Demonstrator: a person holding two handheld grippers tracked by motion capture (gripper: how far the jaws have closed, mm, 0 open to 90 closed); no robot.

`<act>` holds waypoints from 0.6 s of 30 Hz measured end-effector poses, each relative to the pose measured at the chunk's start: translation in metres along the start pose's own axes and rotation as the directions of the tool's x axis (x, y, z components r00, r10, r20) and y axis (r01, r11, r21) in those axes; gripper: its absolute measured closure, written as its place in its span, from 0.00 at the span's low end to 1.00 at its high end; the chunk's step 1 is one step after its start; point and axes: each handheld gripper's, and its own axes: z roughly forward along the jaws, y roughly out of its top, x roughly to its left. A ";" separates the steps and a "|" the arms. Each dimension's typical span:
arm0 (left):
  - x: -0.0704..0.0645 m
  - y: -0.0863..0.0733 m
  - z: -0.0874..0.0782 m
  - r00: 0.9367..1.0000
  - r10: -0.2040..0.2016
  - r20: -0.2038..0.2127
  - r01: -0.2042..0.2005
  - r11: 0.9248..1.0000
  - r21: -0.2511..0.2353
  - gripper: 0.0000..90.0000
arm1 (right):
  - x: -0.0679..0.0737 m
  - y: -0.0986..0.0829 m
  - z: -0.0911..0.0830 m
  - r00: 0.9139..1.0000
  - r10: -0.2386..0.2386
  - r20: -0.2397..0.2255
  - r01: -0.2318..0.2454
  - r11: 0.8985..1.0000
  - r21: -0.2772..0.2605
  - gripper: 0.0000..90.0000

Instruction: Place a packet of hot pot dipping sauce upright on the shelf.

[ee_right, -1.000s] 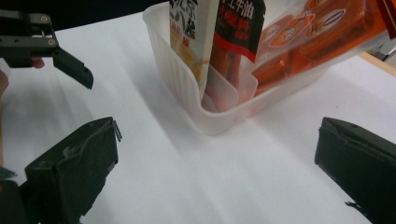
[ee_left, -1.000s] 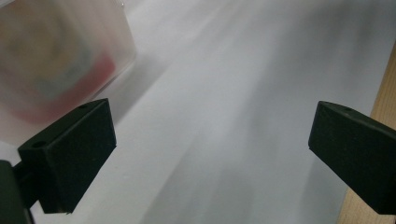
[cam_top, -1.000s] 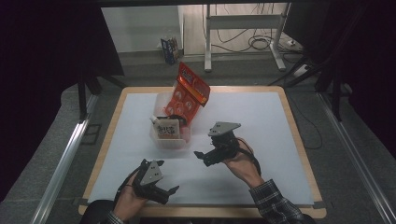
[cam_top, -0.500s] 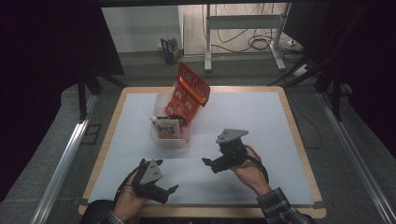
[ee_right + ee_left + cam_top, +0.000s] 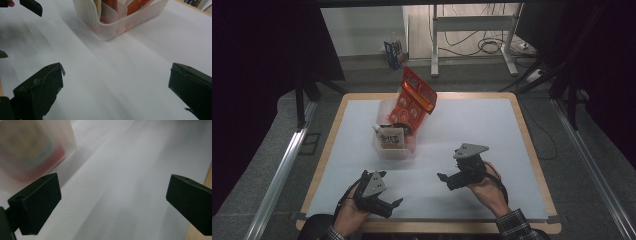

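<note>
A translucent plastic bin [image 5: 393,149] stands left of centre on the white mat. An orange snack bag [image 5: 416,96] leans out of its far end, and a small pouch with a white cap [image 5: 390,137] sits at its near end. My left gripper [image 5: 391,189] rests low near the front edge, open and empty, just short of the bin. My right gripper [image 5: 443,181] hovers to the right of the bin, open and empty, jaws pointing left. In the left gripper view the bin [image 5: 32,150] is a blur beyond my left gripper [image 5: 112,202]. The right gripper view has the bin [image 5: 120,21] ahead of my right gripper [image 5: 115,85].
The white mat [image 5: 482,130] covers a wooden table whose rim [image 5: 532,150] runs along the right side. A black jaw of the other gripper [image 5: 31,6] shows at the top left of the right gripper view. Metal rails flank the table on both sides.
My right gripper has drawn back from the bin, toward the front and a little to the right. The left gripper has stayed put.
</note>
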 end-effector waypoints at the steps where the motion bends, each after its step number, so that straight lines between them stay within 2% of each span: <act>1: 0.000 0.000 0.000 1.000 0.001 -0.001 -0.001 1.000 0.001 0.00 | -0.001 -0.002 -0.002 1.000 0.002 0.005 -0.002 1.000 -0.005 0.00; 9: 0.000 0.000 0.001 1.000 0.001 -0.001 -0.001 1.000 0.004 0.00 | -0.004 -0.018 -0.017 0.999 0.030 0.042 -0.030 0.999 -0.014 0.00; 18: 0.000 0.000 0.001 1.000 0.002 -0.001 -0.002 1.000 0.005 0.00 | -0.006 -0.029 -0.027 0.997 0.044 0.062 -0.043 0.999 -0.018 0.00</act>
